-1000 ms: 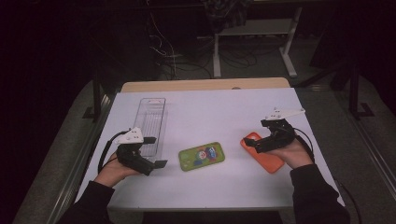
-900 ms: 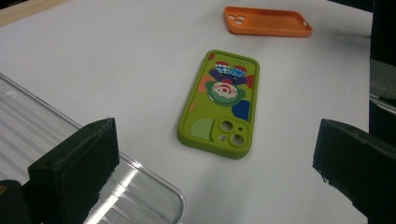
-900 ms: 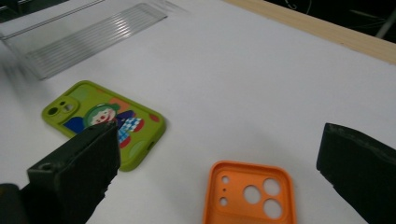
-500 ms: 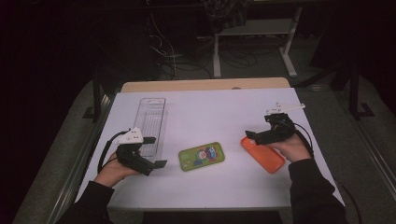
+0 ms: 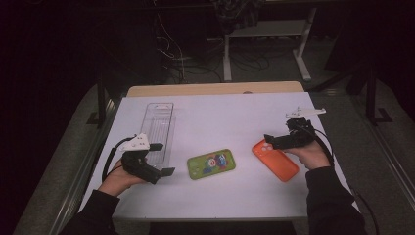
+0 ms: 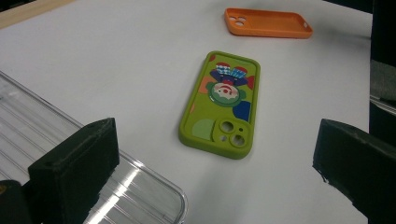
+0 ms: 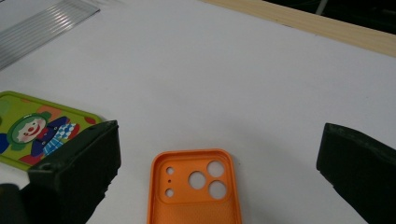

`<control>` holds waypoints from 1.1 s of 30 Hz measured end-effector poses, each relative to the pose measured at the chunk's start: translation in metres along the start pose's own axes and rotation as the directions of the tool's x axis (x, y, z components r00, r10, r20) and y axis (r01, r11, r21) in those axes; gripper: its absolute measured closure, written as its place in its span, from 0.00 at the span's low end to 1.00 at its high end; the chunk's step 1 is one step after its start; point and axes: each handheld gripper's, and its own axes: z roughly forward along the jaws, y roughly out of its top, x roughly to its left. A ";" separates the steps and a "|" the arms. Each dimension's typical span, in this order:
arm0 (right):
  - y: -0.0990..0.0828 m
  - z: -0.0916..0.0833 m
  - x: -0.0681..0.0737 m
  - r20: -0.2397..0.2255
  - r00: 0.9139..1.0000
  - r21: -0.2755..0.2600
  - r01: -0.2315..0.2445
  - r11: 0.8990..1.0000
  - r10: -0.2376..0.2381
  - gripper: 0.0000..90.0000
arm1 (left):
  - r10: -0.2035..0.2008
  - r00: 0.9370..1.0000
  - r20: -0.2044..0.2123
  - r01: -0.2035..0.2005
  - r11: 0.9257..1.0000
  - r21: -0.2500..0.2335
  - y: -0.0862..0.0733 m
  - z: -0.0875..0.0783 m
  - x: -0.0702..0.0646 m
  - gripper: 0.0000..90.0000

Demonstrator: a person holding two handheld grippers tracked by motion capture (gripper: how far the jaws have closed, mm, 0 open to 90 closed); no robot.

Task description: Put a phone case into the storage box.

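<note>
Lying between clear tray (image 5: 160, 128) and orange case (image 5: 275, 159), green case (image 5: 211, 164).

Orange phone case (image 7: 194, 191): plain bright orange, inside and out, with no print.
Green phone case (image 6: 220, 103): lime green, printed with a clown figure in red, blue, orange and white, with a checked blue-and-white patch and a paler green round spot.
Tray (image 5: 158, 131): clear, colourless plastic with fine ribbed lines.
Table (image 5: 220, 117): white top, with a pale wood strip at the far edge.
Jaws: matt black.
</note>
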 end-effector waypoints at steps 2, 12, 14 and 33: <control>0.000 -0.002 0.000 -0.001 1.000 -0.006 0.001 1.000 -0.001 0.00 | -0.002 1.000 0.000 0.002 1.000 -0.002 0.000 0.000 0.000 0.00; -0.003 -0.010 -0.003 -0.002 1.000 -0.013 -0.014 1.000 0.014 0.00 | 0.009 1.000 -0.001 -0.009 1.000 0.000 0.000 0.001 0.000 0.00; -0.004 -0.011 -0.004 0.000 1.000 -0.012 -0.010 1.000 0.010 0.00 | 0.009 1.000 -0.001 -0.009 1.000 0.000 0.000 0.001 0.000 0.00; -0.027 -0.009 -0.001 -0.016 1.000 0.016 -0.001 1.000 0.001 0.00 | -0.009 1.000 0.000 0.009 1.000 -0.007 0.000 -0.001 0.000 0.00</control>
